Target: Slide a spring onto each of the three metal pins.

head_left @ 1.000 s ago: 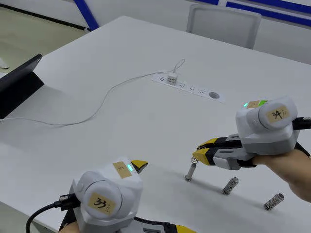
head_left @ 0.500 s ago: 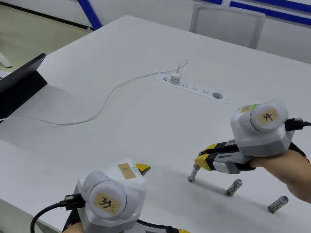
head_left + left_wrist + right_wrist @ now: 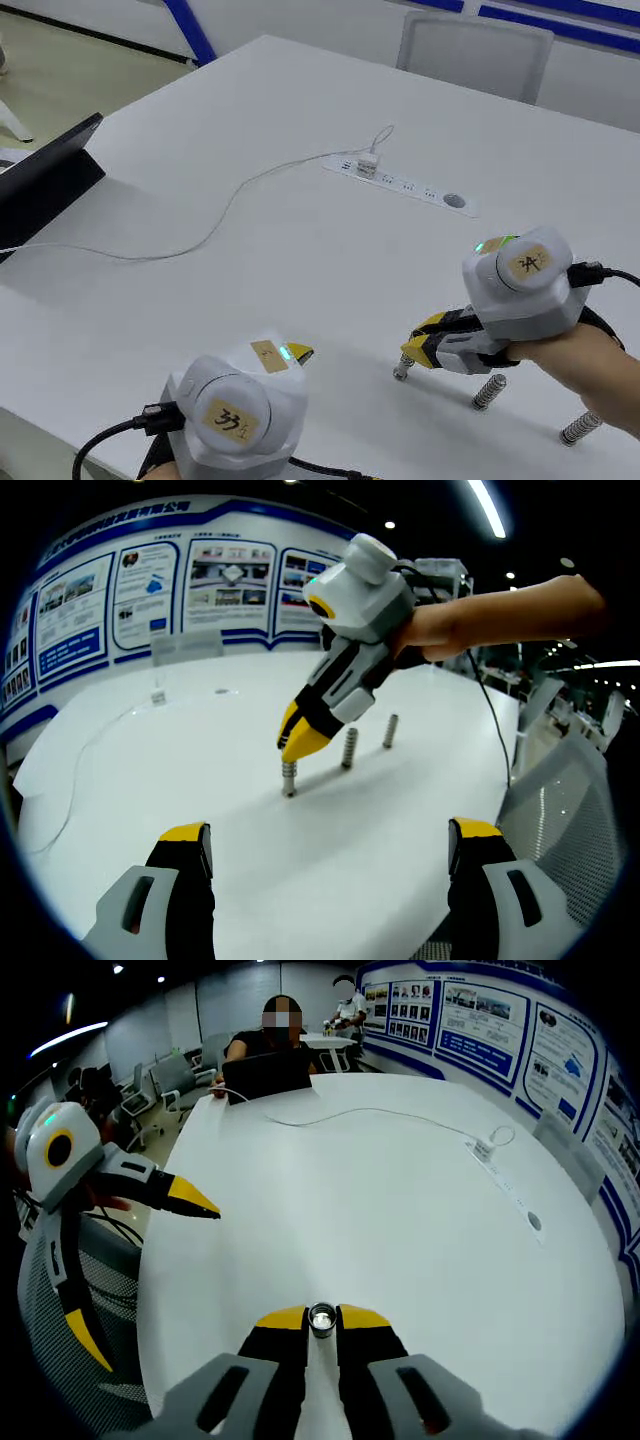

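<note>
Screen: a dark screen (image 3: 45, 175) stands tilted at the left edge of the white surface (image 3: 300, 250).
Cable: a white cable (image 3: 215, 215) trails from the left edge across the surface to a plug in the power strip (image 3: 410, 187).
Left gripper: the left gripper (image 3: 330, 835) sits low at the near edge. Its jaws are wide apart with nothing between them, and they point toward the pins.
Right gripper: a hand (image 3: 575, 360) holds the right gripper (image 3: 322, 1322) tilted down. Its jaws are narrow, and the yellow tips pinch a small round metal end.
First spring: that round end is probably the top coil of the first spring (image 3: 322, 1316), though from above it could be the pin's tip.
First pin: the first pin (image 3: 403, 368) stands upright on the surface directly under the right gripper's tips, with coils showing along it.
Middle pin: the middle pin (image 3: 488, 392) is just to the right and wears a spring along its length.
Last pin: the last pin (image 3: 580, 428) is further right, near the wrist, and also has a spring on it.
</note>
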Motion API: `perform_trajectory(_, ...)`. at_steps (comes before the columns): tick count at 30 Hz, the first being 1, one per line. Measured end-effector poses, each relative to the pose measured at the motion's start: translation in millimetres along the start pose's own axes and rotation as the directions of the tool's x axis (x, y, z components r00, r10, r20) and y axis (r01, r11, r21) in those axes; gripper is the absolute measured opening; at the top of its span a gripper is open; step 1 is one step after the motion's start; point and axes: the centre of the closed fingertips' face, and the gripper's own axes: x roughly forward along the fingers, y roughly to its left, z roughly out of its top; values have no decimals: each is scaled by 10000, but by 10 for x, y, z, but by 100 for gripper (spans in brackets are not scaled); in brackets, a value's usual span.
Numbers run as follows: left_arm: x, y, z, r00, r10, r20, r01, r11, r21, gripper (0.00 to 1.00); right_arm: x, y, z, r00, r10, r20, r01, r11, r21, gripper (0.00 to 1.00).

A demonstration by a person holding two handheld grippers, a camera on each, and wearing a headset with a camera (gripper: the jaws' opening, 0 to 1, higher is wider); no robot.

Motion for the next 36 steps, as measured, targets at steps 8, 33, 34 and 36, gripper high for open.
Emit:
perform_trajectory(8,3,-6,-13,10000,-50,-41,49,9999,-94,100,68,5,-103,9998,16,-192,-13,9999,124,11)
perform_trajectory(33,4,8,-35,9999,-19,-129,17,9999,-148,100,161,52,-188,9992,128,-384,-135,9998,-173,14)
perform_trajectory(34,5,4,-36,9999,-34,-136,32,9999,-145,100,154,48,-184,9993,89,-358,-96,9998,-196,16)
perform_trajectory(36,8,-6,-41,9998,-71,-161,69,9999,-110,100,125,45,-166,9996,76,-258,-79,9999,-124,17)
